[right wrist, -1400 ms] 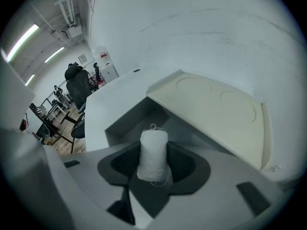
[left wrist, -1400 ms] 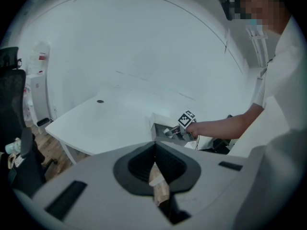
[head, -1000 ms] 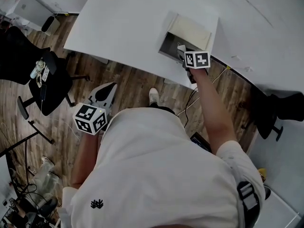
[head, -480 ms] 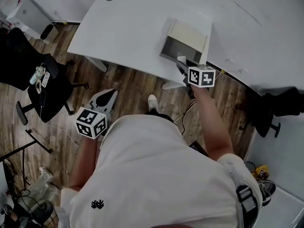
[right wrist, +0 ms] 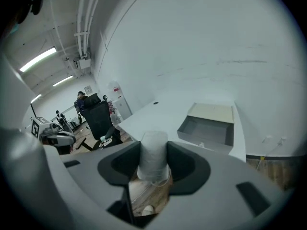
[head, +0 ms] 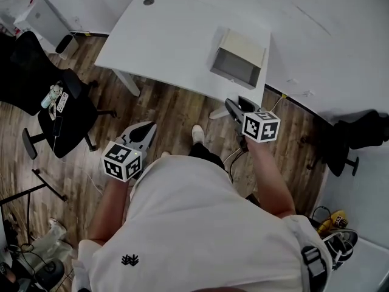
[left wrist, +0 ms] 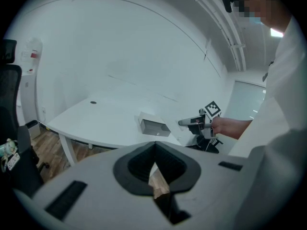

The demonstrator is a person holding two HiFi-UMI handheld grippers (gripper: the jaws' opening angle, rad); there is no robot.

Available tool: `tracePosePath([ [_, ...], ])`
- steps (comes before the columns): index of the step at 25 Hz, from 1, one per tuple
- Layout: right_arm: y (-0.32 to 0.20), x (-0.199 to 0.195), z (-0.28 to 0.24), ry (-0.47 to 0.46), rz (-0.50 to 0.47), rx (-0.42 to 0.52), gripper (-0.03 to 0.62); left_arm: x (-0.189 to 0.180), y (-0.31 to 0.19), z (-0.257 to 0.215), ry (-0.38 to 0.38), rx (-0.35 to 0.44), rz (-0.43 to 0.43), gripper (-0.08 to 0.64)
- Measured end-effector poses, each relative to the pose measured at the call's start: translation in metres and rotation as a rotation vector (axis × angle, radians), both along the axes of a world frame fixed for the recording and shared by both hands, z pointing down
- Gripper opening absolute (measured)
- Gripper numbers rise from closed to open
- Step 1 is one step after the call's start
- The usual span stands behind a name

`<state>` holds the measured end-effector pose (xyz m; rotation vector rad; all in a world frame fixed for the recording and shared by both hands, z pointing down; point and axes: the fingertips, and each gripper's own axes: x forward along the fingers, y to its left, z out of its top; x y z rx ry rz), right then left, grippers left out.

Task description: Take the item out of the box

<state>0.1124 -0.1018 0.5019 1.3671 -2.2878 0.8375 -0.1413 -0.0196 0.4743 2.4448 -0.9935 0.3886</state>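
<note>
Right gripper (head: 236,109) had its jaws clamped on a white cylinder (right wrist: 152,161), held clear beyond the tabletop's (head: 170,35) near edge. The open box (head: 238,58) looked emptied. Left gripper (head: 141,132) hung idle, jaws together and empty.

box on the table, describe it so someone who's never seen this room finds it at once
Start at the white table by the wall. On the end nearest the right gripper, which holds a white roll, sits an open box. It is grey inside with a cream flap folded back, the only thing on the tabletop.
</note>
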Motion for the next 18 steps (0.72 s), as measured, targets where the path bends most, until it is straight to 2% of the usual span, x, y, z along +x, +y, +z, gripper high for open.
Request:
tracePosePath([
  [6, 0.045, -0.02, -0.012, -0.094, 0.009, 0.025, 0.176, 0.001, 0.017, 0.005, 0.01, -0.011, 0.038, 0.006],
  [18, 0.095, -0.041, -0.016, -0.133, 0.002, 0.036, 0.175, 0.01, 0.029, 0.004, 0.018, 0.0, 0.1, 0.006],
])
